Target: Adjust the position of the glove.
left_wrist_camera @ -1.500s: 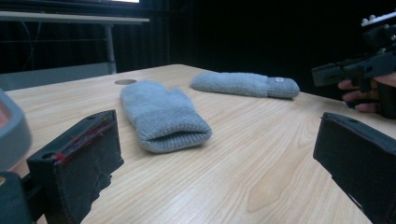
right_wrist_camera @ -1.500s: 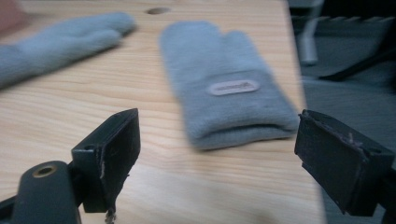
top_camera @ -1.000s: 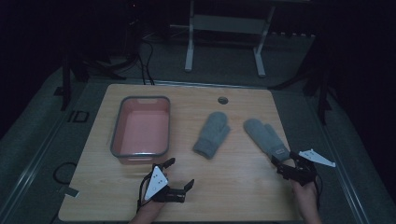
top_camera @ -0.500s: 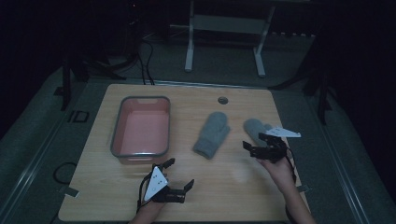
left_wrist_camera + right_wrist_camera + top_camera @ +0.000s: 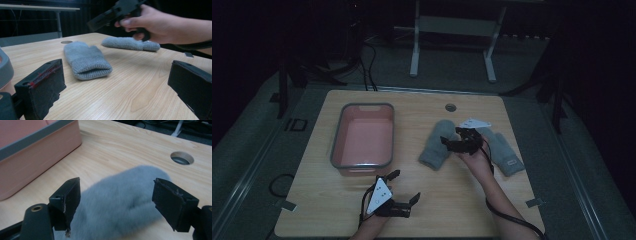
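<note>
Mitten number one, a grey knitted mitten [image 5: 436, 145], lies flat on the wooden worktop [image 5: 427, 200] right under the right claw [image 5: 452, 144], which hovers above its edge. In the right gripper view the grey wool [image 5: 120, 207] spreads below and between the two black jaws; the jaws stand wide on either side of it, and the pads do not press on it. They have just been closing a little, with the mitten beneath the gap and not gripped. The person's right hand [image 5: 474, 157] carries this claw from behind.

Just past the right claw, on its outer side, lies the second grey mitten [image 5: 504, 152], apart from the first and angled away from it, with a small label near its cuff. Beyond the first mitten's tip a round hole [image 5: 450, 107] is set in the worktop.

On the far side of the first mitten from the right claw stands a pink tub [image 5: 362, 140] with a grey rim, well apart from both mittens.

The left claw [image 5: 404, 200] rests low near the worktop's front edge, just in front of the tub's near corner. Its jaws stand wide with nothing between them; in the left gripper view the first mitten's open cuff [image 5: 91, 71] faces it, well ahead.
</note>
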A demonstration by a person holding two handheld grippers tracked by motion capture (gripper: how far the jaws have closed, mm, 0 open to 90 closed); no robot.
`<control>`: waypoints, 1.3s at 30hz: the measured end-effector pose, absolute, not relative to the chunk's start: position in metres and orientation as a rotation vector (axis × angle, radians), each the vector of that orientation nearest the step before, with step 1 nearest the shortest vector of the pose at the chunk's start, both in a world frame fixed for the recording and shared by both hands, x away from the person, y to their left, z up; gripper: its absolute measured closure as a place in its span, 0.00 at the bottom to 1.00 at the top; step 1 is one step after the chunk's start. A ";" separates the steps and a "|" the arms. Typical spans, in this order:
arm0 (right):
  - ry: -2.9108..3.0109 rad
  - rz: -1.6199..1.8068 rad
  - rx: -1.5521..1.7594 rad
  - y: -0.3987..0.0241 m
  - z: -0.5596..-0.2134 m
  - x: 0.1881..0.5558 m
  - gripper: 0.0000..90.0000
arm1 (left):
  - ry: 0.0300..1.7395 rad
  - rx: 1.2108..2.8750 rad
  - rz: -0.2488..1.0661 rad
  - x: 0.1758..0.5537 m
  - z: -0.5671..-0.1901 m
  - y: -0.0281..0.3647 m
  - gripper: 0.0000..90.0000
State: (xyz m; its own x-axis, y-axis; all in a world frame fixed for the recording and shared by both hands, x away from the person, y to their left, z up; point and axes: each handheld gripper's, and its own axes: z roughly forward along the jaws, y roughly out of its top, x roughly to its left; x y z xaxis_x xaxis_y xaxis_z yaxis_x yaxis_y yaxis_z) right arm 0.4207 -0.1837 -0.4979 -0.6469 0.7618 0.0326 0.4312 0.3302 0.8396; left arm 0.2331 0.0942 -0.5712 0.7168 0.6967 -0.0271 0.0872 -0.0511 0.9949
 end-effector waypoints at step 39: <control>2.598 1.265 0.847 -0.185 -0.483 0.422 0.92 | 0.675 1.537 0.599 0.228 -0.563 0.103 0.01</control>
